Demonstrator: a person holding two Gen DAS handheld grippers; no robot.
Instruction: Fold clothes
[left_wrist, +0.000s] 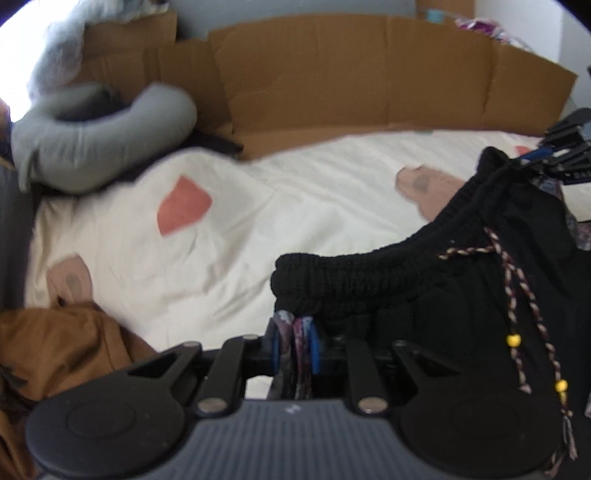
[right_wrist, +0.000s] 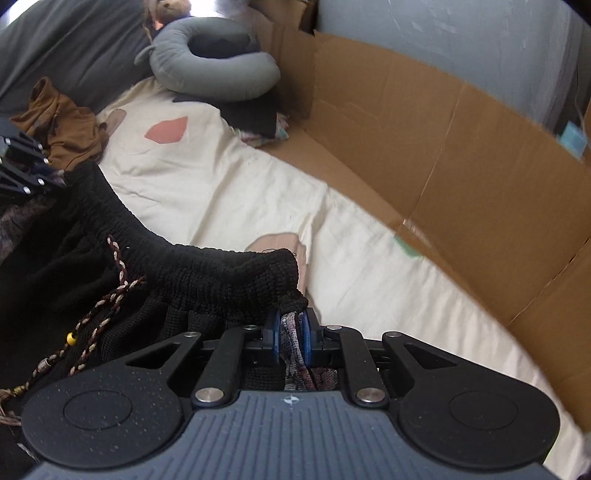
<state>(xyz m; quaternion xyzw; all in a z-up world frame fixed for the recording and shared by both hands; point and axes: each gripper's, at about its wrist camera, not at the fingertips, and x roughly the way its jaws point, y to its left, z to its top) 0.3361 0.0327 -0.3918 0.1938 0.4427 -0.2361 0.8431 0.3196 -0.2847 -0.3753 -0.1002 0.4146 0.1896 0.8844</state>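
Observation:
Black trousers (left_wrist: 443, 288) with a smocked elastic waistband and a braided, beaded drawstring (left_wrist: 517, 295) hang stretched between both grippers above the bed. My left gripper (left_wrist: 294, 343) is shut on one end of the waistband, patterned fabric pinched between its blue pads. My right gripper (right_wrist: 289, 332) is shut on the other end of the trousers (right_wrist: 184, 280), patterned cloth between its pads too. Each gripper shows in the other's view: the right gripper (left_wrist: 535, 157) at the far right edge, the left gripper (right_wrist: 26, 173) at the far left.
The cream bedsheet (left_wrist: 240, 221) with pink patches lies under the garment. A grey curved pillow (right_wrist: 221, 70) lies at the head of the bed. A brown garment (left_wrist: 59, 347) is crumpled near the left side. Flattened cardboard (right_wrist: 424, 147) lines the far side along the wall.

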